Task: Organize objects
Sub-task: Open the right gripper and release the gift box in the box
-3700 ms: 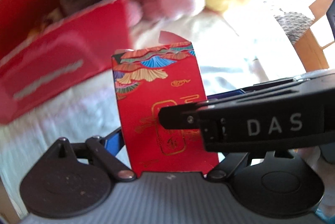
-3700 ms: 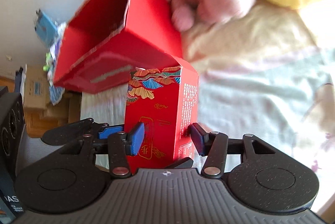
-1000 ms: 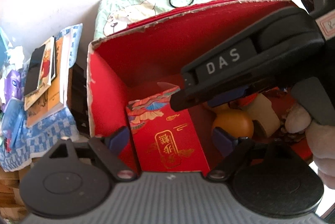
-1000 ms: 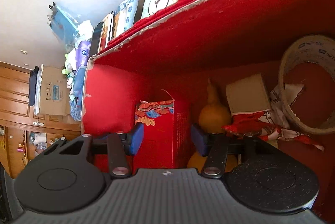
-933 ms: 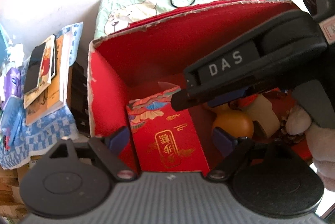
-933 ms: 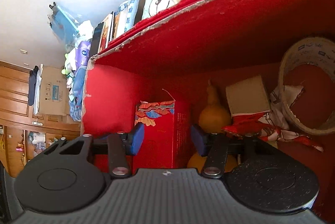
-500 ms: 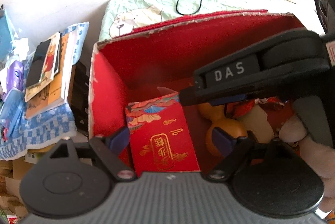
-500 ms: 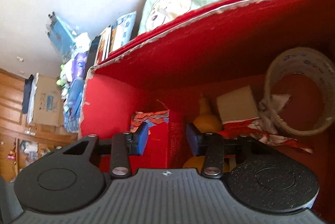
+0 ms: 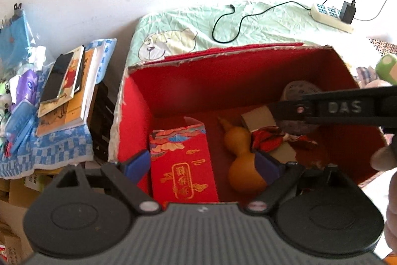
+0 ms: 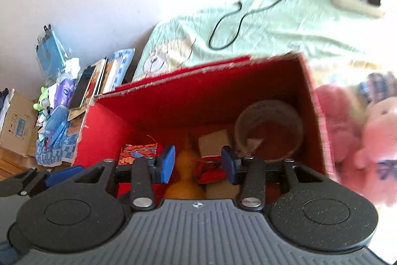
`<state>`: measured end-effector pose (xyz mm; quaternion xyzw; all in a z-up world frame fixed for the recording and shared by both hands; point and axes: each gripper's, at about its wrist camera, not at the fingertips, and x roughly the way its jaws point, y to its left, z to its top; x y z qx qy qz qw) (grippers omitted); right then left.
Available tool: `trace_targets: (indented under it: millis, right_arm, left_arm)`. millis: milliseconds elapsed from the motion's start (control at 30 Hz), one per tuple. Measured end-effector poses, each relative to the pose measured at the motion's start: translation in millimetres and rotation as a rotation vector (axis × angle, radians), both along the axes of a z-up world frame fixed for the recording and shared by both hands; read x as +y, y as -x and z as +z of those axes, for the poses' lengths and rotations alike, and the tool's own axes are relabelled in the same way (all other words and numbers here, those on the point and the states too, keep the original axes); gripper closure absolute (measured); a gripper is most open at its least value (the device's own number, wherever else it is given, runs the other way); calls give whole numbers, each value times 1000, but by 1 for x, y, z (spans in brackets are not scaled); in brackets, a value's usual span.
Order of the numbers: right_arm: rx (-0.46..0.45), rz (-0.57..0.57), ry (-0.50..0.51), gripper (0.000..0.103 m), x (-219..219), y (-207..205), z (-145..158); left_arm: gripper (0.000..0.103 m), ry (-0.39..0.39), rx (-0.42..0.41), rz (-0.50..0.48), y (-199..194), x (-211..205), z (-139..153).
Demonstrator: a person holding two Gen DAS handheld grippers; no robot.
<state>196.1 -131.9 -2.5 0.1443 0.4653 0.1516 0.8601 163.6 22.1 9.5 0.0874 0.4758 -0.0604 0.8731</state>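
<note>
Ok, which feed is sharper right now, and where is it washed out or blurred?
Left wrist view is sharper: the small red carton and gourd read clearly, though the wall is overexposed. Right wrist view shows motion blur on the red box rim and the pink plush.

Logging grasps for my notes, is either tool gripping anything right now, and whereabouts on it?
Nothing is held. Left tool and right tool are open above the red cardboard storage box; the small red patterned carton stands free inside.

Red box (image 9: 139,113); red carton (image 9: 183,165) with gold lettering, blue and orange fans; tan gourd (image 9: 242,165); mint-green sheet (image 9: 260,22) printed with bear; blue-checked cloth (image 9: 57,143).
</note>
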Motion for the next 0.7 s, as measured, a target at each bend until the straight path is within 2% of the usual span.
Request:
trace_targets:
  millis: [133, 233, 367, 467, 600, 700]
  right_arm:
    - [-25, -25, -2, 56, -14, 16, 13]
    - [-67, -29, 33, 55, -20, 30, 24]
    - [-129, -34, 42, 51, -32, 52, 38]
    - [-155, -44, 49, 47, -38, 63, 43]
    - [-185, -53, 84, 40, -43, 80, 44]
    - [-184, -46, 83, 39, -50, 90, 43]
  left_arm:
    - [11, 20, 0, 15, 11, -6, 7]
    - [11, 45, 2, 28, 21, -11, 13]
    - [3, 78, -17, 44, 38, -19, 22]
    - [3, 105, -29, 62, 52, -26, 27]
    - [3, 90, -34, 98, 66, -34, 28]
    - [3, 76, -21, 122, 76, -40, 24]
